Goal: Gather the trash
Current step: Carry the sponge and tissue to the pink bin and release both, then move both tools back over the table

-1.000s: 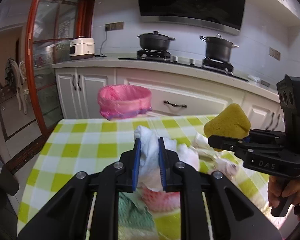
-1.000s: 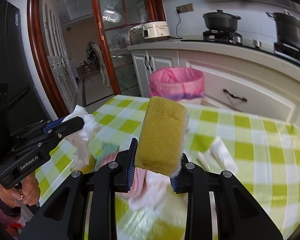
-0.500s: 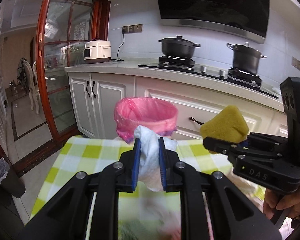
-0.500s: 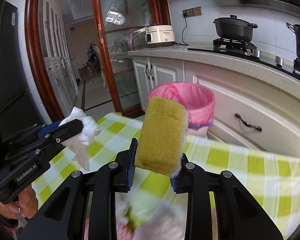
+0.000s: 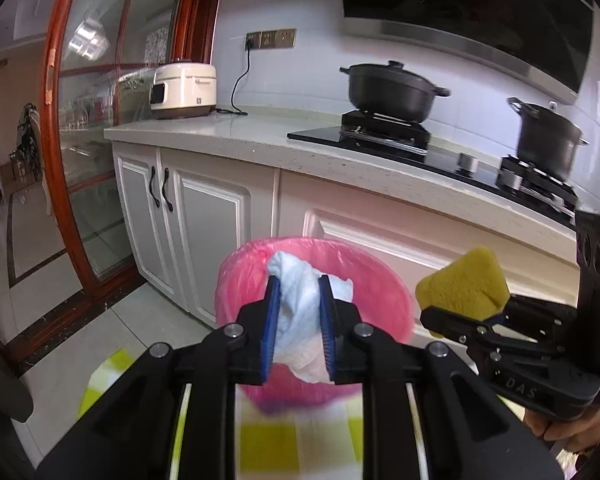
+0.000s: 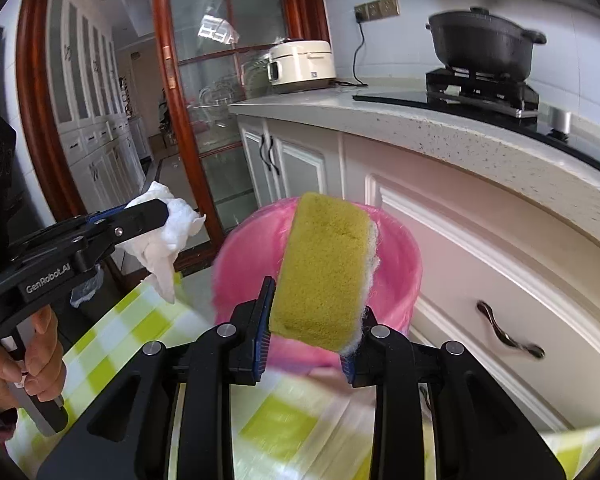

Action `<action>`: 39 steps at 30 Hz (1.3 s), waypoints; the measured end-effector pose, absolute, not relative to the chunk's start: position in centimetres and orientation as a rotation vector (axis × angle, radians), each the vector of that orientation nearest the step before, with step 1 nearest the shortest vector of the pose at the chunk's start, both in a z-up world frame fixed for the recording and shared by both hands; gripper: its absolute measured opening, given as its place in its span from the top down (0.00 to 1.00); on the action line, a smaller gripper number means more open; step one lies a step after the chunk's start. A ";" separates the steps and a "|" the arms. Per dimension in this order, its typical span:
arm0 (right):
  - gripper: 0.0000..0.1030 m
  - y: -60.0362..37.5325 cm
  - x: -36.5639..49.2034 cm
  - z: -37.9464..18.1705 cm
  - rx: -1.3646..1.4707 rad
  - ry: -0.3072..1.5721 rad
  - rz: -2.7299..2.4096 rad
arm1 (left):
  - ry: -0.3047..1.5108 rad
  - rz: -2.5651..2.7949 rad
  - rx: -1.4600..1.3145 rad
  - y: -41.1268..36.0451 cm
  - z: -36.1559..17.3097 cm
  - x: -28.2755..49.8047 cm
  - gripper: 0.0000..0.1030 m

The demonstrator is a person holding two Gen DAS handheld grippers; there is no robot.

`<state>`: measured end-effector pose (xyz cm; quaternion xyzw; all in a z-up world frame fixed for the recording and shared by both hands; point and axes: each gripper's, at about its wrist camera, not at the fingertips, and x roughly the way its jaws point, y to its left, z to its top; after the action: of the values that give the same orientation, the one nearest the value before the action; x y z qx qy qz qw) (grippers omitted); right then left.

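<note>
Sponge [image 6: 324, 272] upright in right gripper [image 6: 306, 320], lengthwise vertical

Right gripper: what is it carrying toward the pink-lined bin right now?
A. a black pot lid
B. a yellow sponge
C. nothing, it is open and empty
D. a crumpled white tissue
B: the right gripper is shut on the yellow sponge, seen in front of the pink-lined bin; the crumpled white tissue sits in the left gripper instead.
</note>
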<state>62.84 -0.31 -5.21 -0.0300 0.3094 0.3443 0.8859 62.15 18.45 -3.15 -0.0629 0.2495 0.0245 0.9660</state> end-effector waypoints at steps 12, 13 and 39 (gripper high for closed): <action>0.55 2.4 68.7 -9.5 -0.121 0.687 0.749 | 0.596 0.059 -0.163 21.8 -8.2 70.7 0.64; 0.38 2.2 68.6 -9.5 -0.117 0.679 0.745 | 0.594 0.059 -0.168 21.9 -8.3 70.6 0.56; 0.23 -13.5 40.9 0.9 -0.016 0.510 0.612 | 0.393 0.160 -0.044 10.0 -0.4 36.9 0.05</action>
<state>40.91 -13.53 0.94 -0.0077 0.2483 0.2979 0.9217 36.94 9.96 -0.36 -0.0218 0.1951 0.0796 0.9773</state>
